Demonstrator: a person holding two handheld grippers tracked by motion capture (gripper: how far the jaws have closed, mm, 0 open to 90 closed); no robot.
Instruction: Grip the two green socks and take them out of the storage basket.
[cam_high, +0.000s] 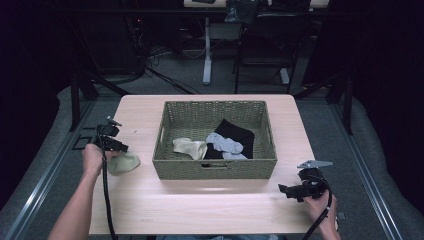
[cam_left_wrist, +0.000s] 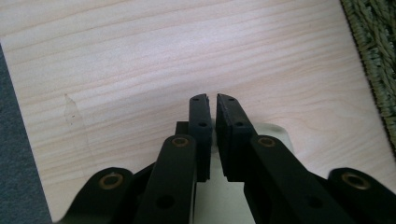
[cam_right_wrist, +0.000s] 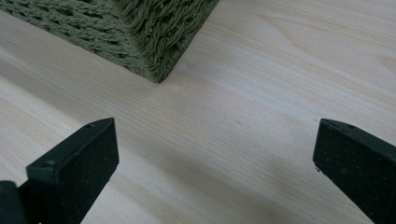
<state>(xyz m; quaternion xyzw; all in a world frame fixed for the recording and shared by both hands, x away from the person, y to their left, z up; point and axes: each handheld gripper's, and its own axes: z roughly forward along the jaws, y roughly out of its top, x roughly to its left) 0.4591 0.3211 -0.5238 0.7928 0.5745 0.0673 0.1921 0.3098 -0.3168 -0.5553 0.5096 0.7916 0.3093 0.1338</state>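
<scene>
The left gripper (cam_high: 121, 148) pinched a soft pale green sock (cam_high: 124, 163) left of the basket (cam_high: 215, 169). The right gripper (cam_right_wrist: 215, 163) was wide open, holding nothing. No words showed.

We see a basket (cam_high: 215, 169) at the middle of the table (cam_high: 200, 210). Three socks (cam_high: 190, 147) (cam_high: 225, 143) (cam_high: 235, 131) lie in it, toward its near side. Another sock (cam_high: 124, 163) lies on the table left of the basket. The left gripper (cam_high: 123, 148) is just beside that sock; the right gripper (cam_high: 282, 190) sits near-right of the basket.
</scene>
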